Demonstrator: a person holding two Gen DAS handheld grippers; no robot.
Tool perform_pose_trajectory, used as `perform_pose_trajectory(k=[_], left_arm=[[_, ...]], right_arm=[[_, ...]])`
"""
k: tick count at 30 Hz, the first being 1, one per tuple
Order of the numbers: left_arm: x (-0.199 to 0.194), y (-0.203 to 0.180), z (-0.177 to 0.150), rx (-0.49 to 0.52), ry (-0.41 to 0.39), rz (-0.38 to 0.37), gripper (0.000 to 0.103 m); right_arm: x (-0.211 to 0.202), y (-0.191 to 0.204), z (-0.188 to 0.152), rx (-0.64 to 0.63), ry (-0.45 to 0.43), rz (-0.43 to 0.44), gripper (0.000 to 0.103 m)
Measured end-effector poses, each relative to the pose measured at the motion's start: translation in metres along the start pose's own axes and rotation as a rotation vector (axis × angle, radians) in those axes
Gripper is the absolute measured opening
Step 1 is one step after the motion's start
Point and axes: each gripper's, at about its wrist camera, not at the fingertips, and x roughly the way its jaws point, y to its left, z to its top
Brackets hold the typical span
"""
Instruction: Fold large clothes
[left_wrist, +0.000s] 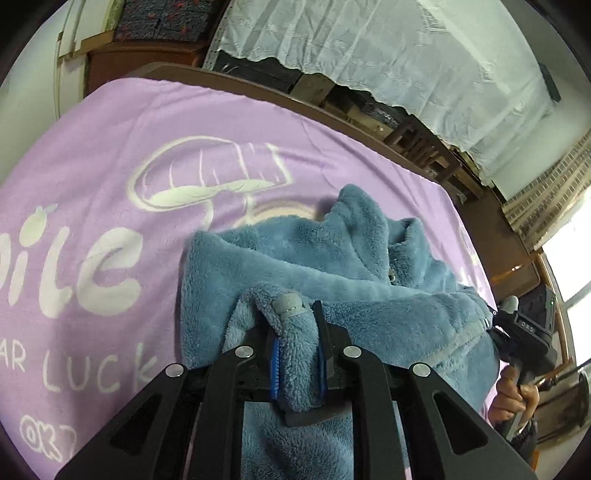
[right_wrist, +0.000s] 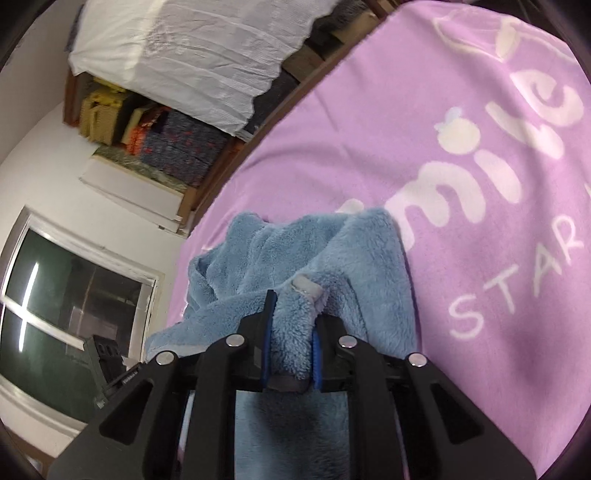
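A fluffy blue fleece garment lies bunched on a purple blanket with white lettering. My left gripper is shut on a grey-trimmed edge of the garment, with the fleece pinched between its blue pads. In the right wrist view, my right gripper is shut on another grey-trimmed edge of the same garment, which drapes over the blanket. The right gripper also shows in the left wrist view, held by a hand at the far right.
A brown wooden bed frame edges the blanket. Behind it, a white lace cloth covers stacked items. Shelves with folded bedding and a dark window are at left in the right wrist view.
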Motion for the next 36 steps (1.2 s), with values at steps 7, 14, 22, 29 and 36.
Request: perform_pose_trajectory(k=[7, 14, 22, 29, 36], left_arm=[[-0.009, -0.002, -0.003, 0.003, -0.014, -0.010, 0.019], [-0.085, 0.002, 0.002, -0.040, -0.229, -0.069, 0.095], [-0.065, 0.018, 0.006, -0.070, -0.167, -0.048, 0.093], [-0.036, 0.013, 0.015, -0.040, -0.113, 0.035, 0.093], [0.001, 0.000, 0.042, -0.013, -0.037, 0.034, 0.090]], right_arm=[[-0.004, 0.010, -0.004, -0.064, -0.006, -0.028, 0.019], [-0.052, 0.032, 0.002, -0.137, -0.144, 0.104, 0.072], [-0.061, 0.022, 0.007, -0.140, -0.186, 0.052, 0.073], [-0.043, 0.022, 0.008, -0.175, -0.166, -0.033, 0.073], [-0.009, 0.035, 0.026, -0.220, -0.080, -0.122, 0.073]])
